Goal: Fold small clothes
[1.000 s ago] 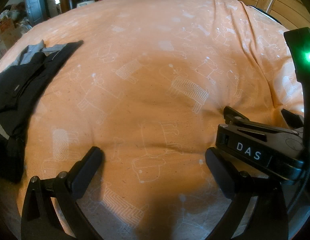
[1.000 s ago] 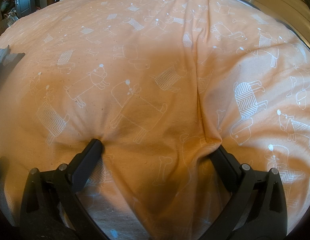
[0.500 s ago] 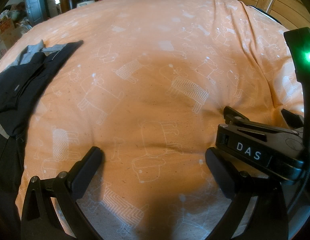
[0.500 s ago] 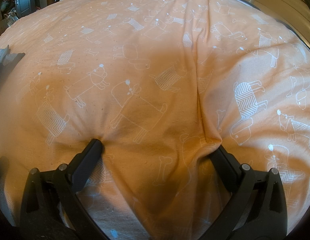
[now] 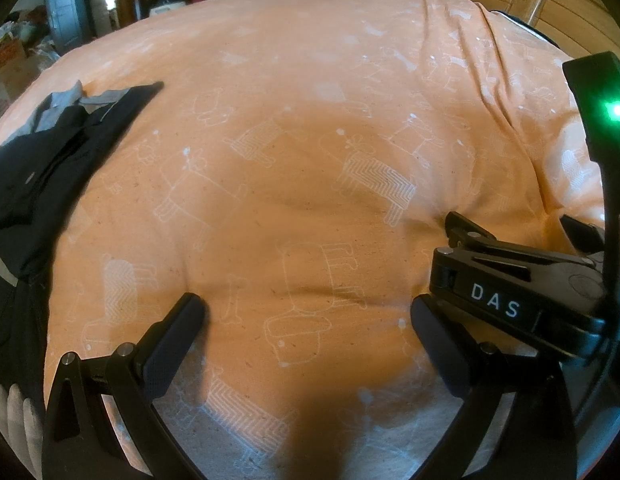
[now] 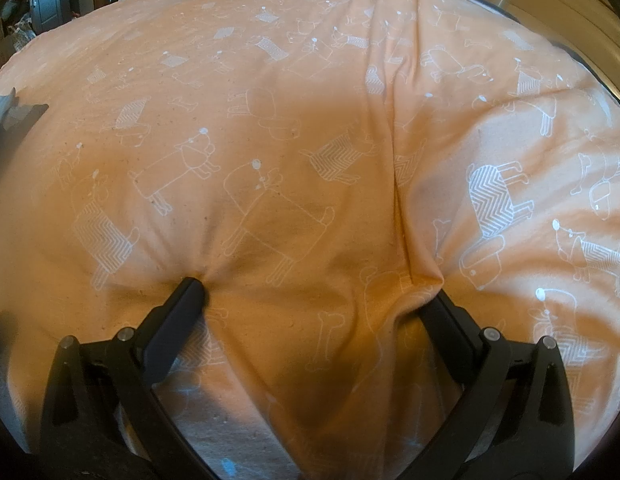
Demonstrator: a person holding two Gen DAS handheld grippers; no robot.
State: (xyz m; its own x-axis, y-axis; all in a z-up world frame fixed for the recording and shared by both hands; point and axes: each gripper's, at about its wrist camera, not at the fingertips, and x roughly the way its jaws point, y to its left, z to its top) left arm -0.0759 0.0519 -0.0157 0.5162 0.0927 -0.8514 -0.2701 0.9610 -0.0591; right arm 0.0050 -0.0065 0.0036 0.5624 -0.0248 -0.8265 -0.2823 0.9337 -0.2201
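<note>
Dark garment (image 5: 38, 176) shifted slightly, "DAS" label (image 5: 495, 300) on right gripper (image 6: 314, 300)

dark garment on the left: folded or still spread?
Cannot tell. The dark garment lies rumpled in overlapping layers on the orange bedsheet, partly out of frame.

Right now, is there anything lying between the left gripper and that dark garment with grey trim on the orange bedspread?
Nothing visible. The left gripper is open over bare orange dog-print bedspread, and the dark garment with grey trim lies off to its left with only flat cover between them.
</note>
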